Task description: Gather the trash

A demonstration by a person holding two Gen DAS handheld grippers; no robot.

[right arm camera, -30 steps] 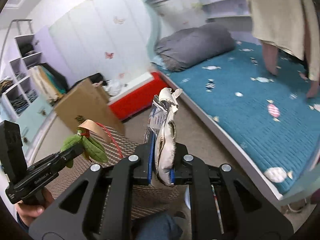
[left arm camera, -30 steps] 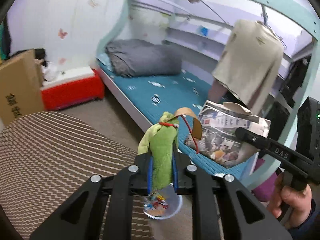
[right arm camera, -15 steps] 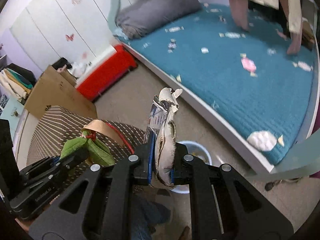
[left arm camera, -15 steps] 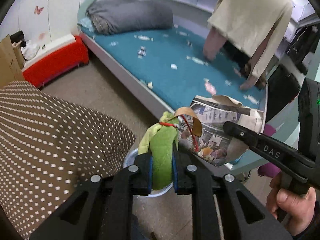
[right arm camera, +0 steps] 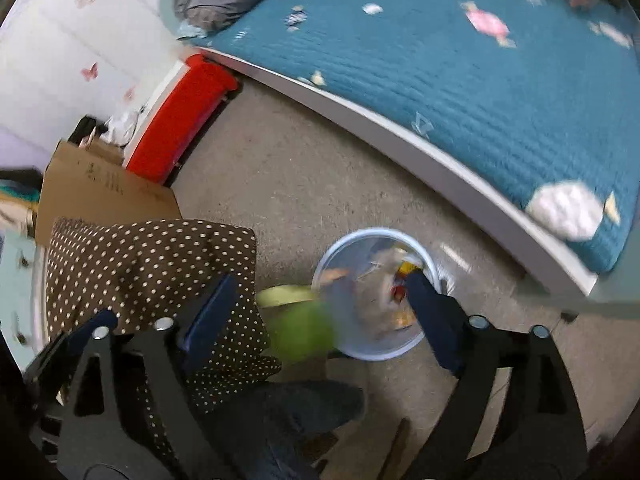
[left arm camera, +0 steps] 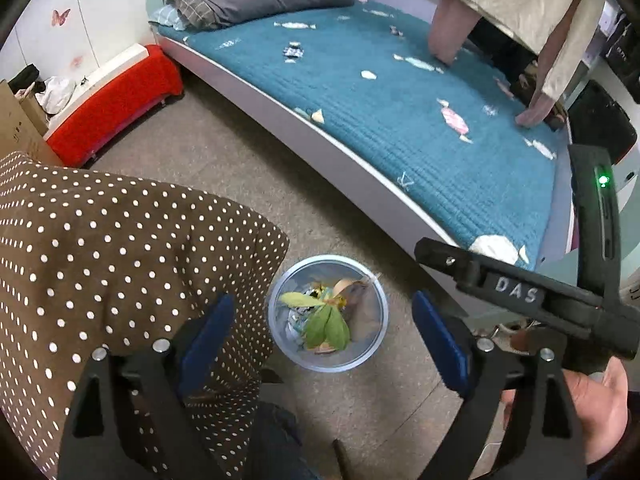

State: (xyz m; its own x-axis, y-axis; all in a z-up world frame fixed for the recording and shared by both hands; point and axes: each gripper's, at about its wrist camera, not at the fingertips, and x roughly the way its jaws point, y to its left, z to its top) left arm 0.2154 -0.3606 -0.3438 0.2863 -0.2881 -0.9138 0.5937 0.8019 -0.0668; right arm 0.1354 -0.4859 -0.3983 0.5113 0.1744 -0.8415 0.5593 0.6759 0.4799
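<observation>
Your two grippers above the round pale-blue waste bin (left arm camera: 328, 312)
Left gripper (left arm camera: 322, 330) and right gripper (right arm camera: 316, 308) both spread, released; green leafy scrap (left arm camera: 326, 320) lies inside the bin

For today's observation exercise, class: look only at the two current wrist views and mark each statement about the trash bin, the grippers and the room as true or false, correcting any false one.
1. The left gripper is clamped on a green leafy bundle. False: its fingers are spread apart with nothing between them.
2. Green leaves lie inside the bin. True.
3. The bin stands on the bed. False: it stands on the floor, beside the polka-dot cloth.
4. The right gripper is open. True.
5. The red box sits on the bed. False: it sits on the floor by the wall.
</observation>
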